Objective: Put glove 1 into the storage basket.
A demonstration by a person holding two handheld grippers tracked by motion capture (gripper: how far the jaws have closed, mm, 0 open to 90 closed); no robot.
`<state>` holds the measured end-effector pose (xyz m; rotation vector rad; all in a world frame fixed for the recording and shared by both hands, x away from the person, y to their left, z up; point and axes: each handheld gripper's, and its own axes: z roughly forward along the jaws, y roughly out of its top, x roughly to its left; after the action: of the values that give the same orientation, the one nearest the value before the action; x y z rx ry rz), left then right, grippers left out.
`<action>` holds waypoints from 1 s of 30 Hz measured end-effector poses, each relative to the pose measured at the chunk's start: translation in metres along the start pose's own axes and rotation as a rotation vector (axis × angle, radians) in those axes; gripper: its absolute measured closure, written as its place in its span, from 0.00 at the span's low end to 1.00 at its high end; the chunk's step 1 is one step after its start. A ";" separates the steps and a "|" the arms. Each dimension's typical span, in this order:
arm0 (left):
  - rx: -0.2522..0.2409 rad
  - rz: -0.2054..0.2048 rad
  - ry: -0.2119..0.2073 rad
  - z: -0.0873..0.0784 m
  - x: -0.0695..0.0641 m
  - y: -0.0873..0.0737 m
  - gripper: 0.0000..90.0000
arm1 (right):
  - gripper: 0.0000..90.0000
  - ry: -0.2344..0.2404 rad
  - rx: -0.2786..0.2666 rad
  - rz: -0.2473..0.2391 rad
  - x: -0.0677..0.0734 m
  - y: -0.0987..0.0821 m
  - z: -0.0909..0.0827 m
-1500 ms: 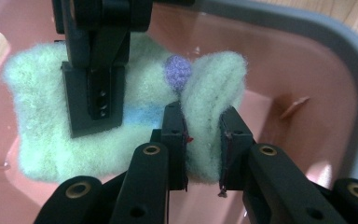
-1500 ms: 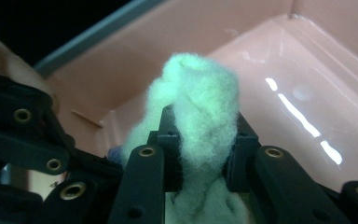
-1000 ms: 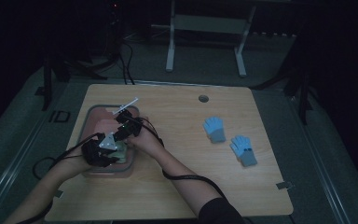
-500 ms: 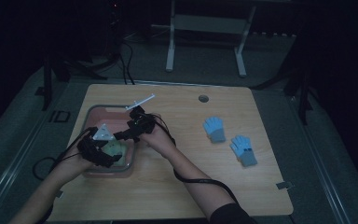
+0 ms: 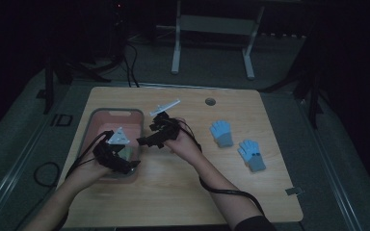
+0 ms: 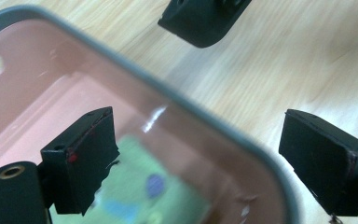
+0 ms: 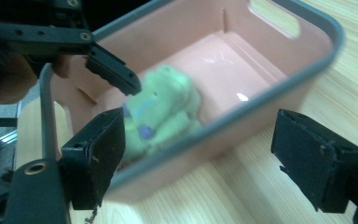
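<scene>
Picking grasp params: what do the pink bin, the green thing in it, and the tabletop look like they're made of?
Pink bin: looks like smooth, glossy moulded plastic with a grey rim; light glints off its floor.
Green item: seemingly soft knit or fleece fabric, fuzzy and bunched, with blue marks; blurred, so uncertain.
Tabletop: pale wood or wood-look laminate with visible grain, matte to satin.

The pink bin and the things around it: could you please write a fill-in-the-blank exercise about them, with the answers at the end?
1. The green soft item lies inside the pink ____.
2. The two blue gloves lie on the table, on the person's ____ side.
3. The right gripper has its jaws ____, holding nothing.
4. The left gripper has one jaw over the bin and the other over the ____.

Answers: bin; right; open; table
</scene>
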<state>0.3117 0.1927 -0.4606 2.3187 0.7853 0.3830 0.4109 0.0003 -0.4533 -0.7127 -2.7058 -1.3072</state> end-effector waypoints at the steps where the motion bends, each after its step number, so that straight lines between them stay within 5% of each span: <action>1: -0.008 0.008 -0.012 0.002 -0.006 0.006 0.13 | 0.20 -0.003 -0.004 0.004 -0.002 -0.003 -0.003; 15: -0.043 0.037 -0.103 0.021 -0.041 0.033 0.11 | 0.15 -0.032 0.002 0.010 -0.014 -0.048 -0.052; 30: -0.076 0.069 -0.173 0.042 -0.070 0.043 0.06 | 0.15 -0.090 -0.018 0.034 -0.034 -0.085 -0.084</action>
<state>0.2946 0.1026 -0.4677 2.2766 0.5980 0.2335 0.3921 -0.1219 -0.4697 -0.8349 -2.7407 -1.3257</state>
